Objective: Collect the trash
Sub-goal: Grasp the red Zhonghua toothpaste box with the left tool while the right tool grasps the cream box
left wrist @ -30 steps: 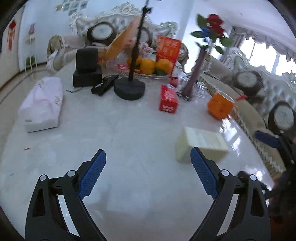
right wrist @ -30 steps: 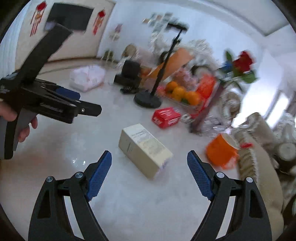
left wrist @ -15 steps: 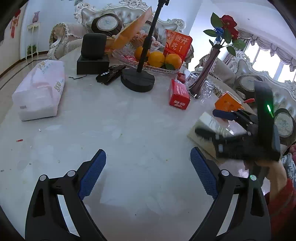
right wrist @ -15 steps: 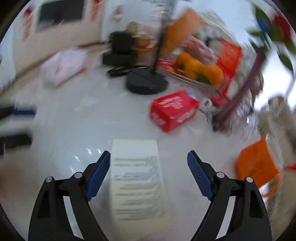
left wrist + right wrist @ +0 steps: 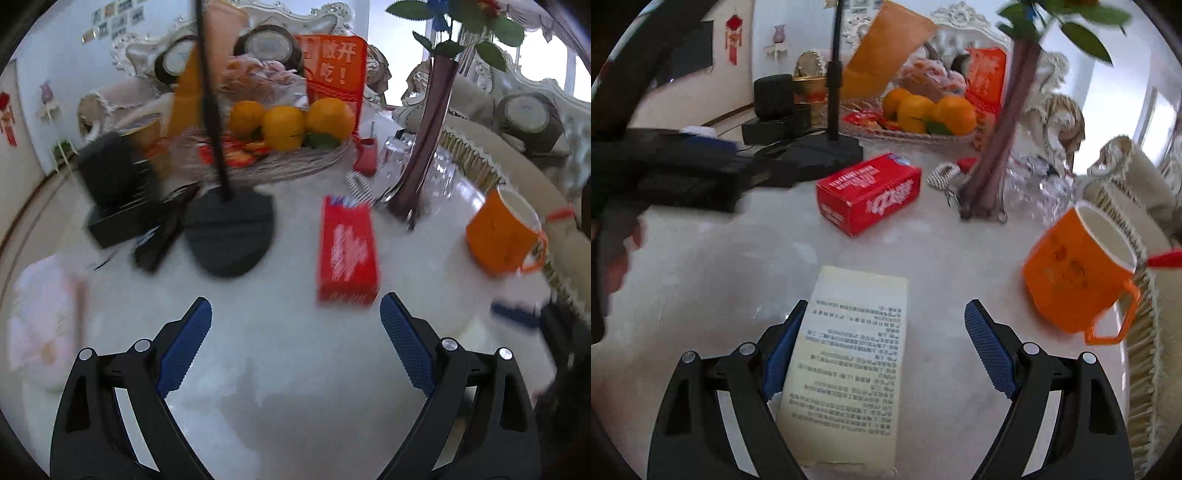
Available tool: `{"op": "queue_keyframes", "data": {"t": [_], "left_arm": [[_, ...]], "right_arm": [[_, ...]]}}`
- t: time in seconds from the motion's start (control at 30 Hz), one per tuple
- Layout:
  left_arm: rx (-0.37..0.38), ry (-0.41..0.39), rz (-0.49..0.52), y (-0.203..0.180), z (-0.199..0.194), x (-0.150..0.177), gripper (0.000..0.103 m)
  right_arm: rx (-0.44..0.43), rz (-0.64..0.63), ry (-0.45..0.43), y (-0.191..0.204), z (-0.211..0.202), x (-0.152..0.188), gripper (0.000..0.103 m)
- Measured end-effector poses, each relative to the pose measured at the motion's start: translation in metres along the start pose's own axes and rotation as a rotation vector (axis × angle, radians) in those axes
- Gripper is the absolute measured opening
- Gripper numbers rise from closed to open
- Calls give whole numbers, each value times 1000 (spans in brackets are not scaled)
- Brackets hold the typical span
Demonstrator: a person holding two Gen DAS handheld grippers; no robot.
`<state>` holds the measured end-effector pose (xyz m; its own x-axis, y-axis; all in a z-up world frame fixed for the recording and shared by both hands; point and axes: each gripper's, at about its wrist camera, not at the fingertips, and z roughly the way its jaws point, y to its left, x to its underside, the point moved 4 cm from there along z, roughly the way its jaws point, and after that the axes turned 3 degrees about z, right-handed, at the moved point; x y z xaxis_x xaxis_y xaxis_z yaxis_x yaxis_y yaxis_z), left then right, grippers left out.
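Cream box lies flat on the white marble table, printed side up, right between the fingers of your right tool. Jaws stand wide apart; the left pad sits just against the box's long edge, the right pad well clear, so no clamp on it.

Your left tool hangs over bare table, jaws apart, nothing between them. Picture there is motion-blurred. In the right wrist view the left tool shows as a dark blurred shape at far left, with part of your hand below it.

Red box lies just beyond the left tool's tips, a bit right of centre. From the right wrist view it lies on its side past the cream box, apart from it.

Orange mug stands near the table's right edge, handle toward you, empty as far as shows.

Farther back: black round stand base with a pole rising from it, dark remote and black boxes to its left, pink tissue pack at far left. Dark vase with green leaves stands right of the red box, glassware around its foot. Behind, a fruit tray holds three oranges and a red packet. Ornate sofa behind the table.
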<state>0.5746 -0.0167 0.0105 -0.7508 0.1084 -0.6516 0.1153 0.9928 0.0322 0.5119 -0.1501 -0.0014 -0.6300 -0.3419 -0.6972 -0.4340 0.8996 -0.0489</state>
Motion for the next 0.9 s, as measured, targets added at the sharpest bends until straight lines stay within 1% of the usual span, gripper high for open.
{"op": "queue_keyframes", "data": {"t": [0.07,0.17,0.23,0.3,0.37,0.47,0.57,0.73,0.9], "left_arm": [[-12,28,20,-9,22,-12,90],[-39,68,67,-21,46,-19,90],[-48,75,83,-27,56,-23,90],[-51,101,85,-32,68,-24,90],[-74,124,81,-33,79,-23,90],[-96,133,83,-33,88,-26,90],[-83,154,79,-34,97,-24,90],[-68,132,45,-31,99,-26,90],[-31,112,14,-28,100,-24,90]], "right_arm": [[-38,61,10,-12,2,0,80],[-80,118,3,-23,0,0,80],[-71,117,14,-25,1,1,80],[-62,109,27,-22,4,0,80],[-51,102,32,-20,6,0,80],[-53,90,34,-17,5,1,80],[-41,82,45,-15,7,1,80],[-19,67,56,-11,10,3,80],[-11,60,66,-9,12,4,80]]}}
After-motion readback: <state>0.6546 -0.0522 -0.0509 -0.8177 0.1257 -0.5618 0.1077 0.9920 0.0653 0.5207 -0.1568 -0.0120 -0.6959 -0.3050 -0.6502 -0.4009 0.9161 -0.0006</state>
